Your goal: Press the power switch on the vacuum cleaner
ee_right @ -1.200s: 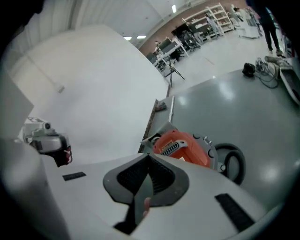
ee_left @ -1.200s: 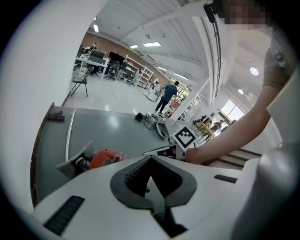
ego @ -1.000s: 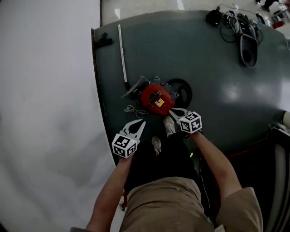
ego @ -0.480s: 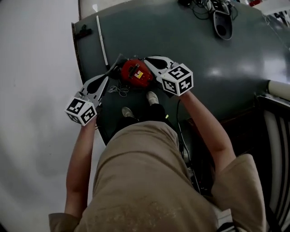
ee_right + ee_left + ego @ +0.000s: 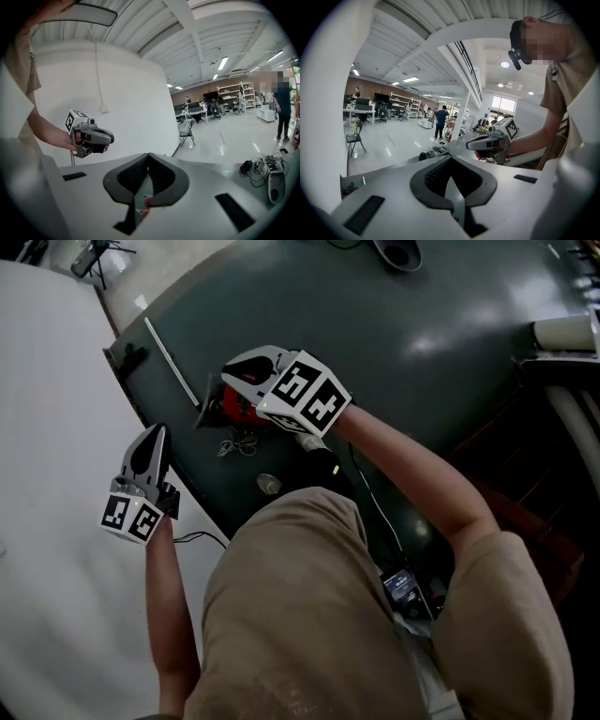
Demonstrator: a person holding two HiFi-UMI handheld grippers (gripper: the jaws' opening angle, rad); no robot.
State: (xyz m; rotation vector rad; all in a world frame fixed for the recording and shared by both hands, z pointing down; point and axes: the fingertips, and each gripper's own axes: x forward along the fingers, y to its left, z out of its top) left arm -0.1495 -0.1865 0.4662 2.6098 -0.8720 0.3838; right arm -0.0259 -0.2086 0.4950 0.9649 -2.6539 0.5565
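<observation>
The red vacuum cleaner (image 5: 235,407) sits on the dark green mat (image 5: 422,343), mostly hidden under my right gripper (image 5: 228,369). That gripper hangs right over it with its jaws shut on nothing. In the right gripper view a bit of the red vacuum cleaner (image 5: 146,202) shows below the closed right gripper (image 5: 149,157). My left gripper (image 5: 155,431) is off to the left at the mat's edge, apart from the vacuum. The left gripper (image 5: 450,161) is shut and empty too. The switch itself is hidden.
A metal tube (image 5: 169,360) lies on the mat left of the vacuum, and a loose cord (image 5: 232,442) lies in front of it. My shoe (image 5: 269,485) is just behind. A floor nozzle with cables (image 5: 272,180) lies farther off.
My right gripper has moved forward over the red vacuum and now covers it. The left gripper has drifted left, away from the vacuum. The head view has tilted.
</observation>
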